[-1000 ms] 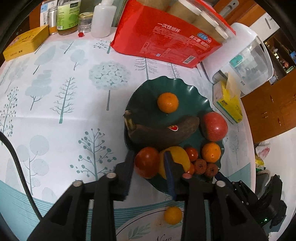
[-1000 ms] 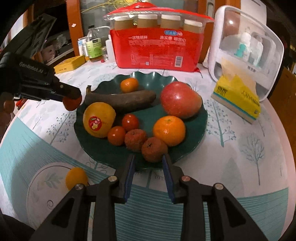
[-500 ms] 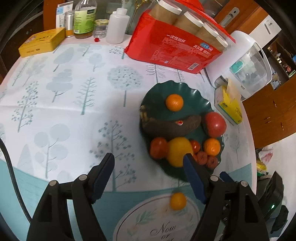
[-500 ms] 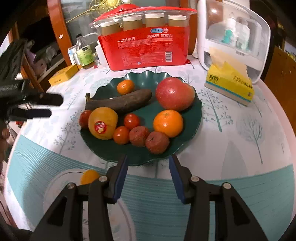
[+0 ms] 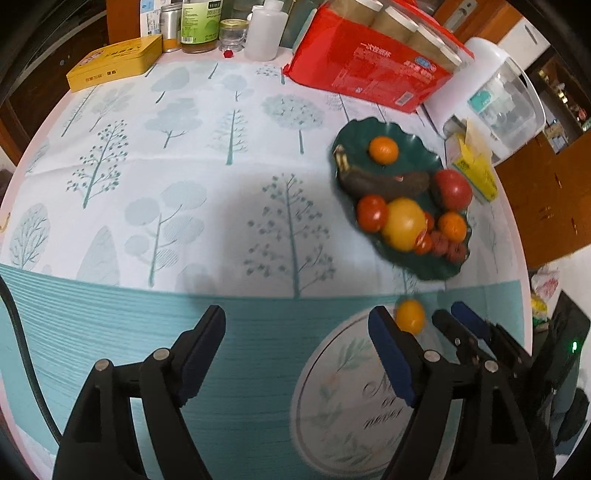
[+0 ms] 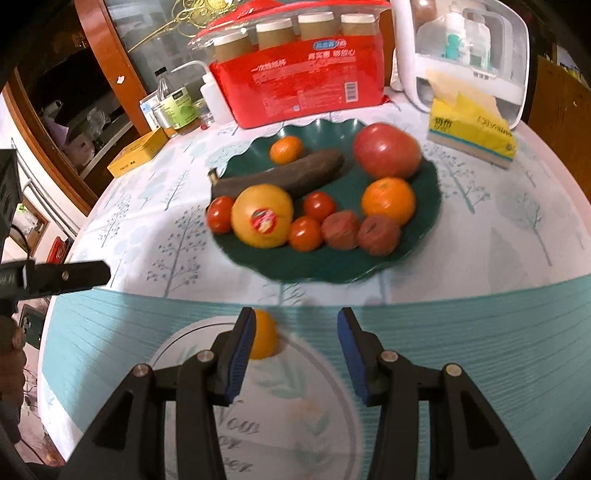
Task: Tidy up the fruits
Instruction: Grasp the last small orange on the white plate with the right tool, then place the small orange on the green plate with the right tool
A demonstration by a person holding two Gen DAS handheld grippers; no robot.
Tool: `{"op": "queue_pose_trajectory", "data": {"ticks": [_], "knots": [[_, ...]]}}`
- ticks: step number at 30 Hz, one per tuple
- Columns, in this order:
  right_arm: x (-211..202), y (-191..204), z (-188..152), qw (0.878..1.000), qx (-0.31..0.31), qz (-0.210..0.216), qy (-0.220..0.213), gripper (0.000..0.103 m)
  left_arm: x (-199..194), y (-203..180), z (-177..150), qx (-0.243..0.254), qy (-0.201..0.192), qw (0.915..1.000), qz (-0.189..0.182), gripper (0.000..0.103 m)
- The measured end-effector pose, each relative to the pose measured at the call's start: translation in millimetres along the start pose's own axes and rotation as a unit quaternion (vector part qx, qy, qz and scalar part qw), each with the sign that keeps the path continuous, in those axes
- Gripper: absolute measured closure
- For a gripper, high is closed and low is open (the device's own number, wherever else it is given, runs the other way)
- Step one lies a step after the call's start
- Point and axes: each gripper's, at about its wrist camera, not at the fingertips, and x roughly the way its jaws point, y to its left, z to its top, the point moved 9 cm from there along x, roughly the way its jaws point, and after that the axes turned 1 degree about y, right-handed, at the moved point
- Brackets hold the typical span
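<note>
A dark green scalloped plate [image 6: 428, 221] [image 5: 436, 271] holds a dark banana [image 6: 280, 177], a red apple [image 6: 386, 149], oranges, a yellow fruit with a sticker [image 6: 262, 216] and several small red fruits. A tomato [image 5: 371, 212] lies at the plate's left edge. A small orange fruit [image 6: 264, 338] [image 5: 409, 315] lies loose on the tablecloth in front of the plate. My left gripper [image 5: 297, 332] is open and empty over the tablecloth, left of the plate. My right gripper [image 6: 295, 328] is open, with the loose fruit just beside its left finger [image 6: 240, 343].
At the back stand a red pack of paper cups [image 6: 299, 85], a white container [image 6: 469, 55], a yellow tissue pack [image 6: 471, 129], bottles [image 5: 195, 22] and a yellow tin [image 5: 114, 61]. The left gripper shows at the left of the right wrist view [image 6: 55, 277].
My left gripper let go of the tomato on the plate's left edge, opened wide and drew back to the left. My right gripper opened wider and pulled back toward the loose orange fruit.
</note>
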Motion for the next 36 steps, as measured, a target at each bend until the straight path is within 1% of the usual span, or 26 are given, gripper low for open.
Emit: {"op": "queue_pose_trajectory", "data": {"ticks": [4, 9, 15, 18, 20, 25, 30, 36], "knots": [[7.1, 11.5, -7.1, 1.0, 0.014, 0.005, 0.008, 0.057, -4.9, 7.5, -12.3, 0.019, 0.009, 0.9998, 0.004, 0.024], [16.0, 19.7, -12.6, 0.999, 0.029, -0.002, 0.014, 0.057, -8.3, 15.7, -23.5, 0.036, 0.021, 0.9991, 0.004, 0.024], [26.2, 28.7, -16.6, 0.999, 0.035, -0.01, 0.021, 0.057, -10.3, 25.7, -26.2, 0.043, 0.025, 0.9988, 0.004, 0.024], [28.0, 31.0, -17.6, 0.999, 0.033, -0.022, 0.019, 0.062, -9.4, 30.4, -25.7, 0.045, 0.028, 0.9986, 0.004, 0.024], [29.4, 29.9, -18.2, 0.999, 0.032, -0.033, 0.022, 0.071, -8.2, 32.0, -25.2, 0.046, 0.029, 0.9985, 0.004, 0.024], [29.8, 27.2, -18.9, 0.998, 0.036, -0.035, 0.026, 0.072, -7.6, 32.5, -25.1, 0.047, 0.028, 0.9985, 0.0, 0.024], [23.1, 27.1, -11.6, 0.999, 0.03, -0.038, 0.02, 0.072, -5.4, 33.3, -25.6, 0.045, 0.03, 0.9985, -0.006, 0.024], [13.3, 24.9, 6.8, 0.998, 0.001, -0.058, 0.005, 0.072, -4.2, 35.0, -26.4, 0.038, 0.03, 0.9988, -0.009, 0.024]]}}
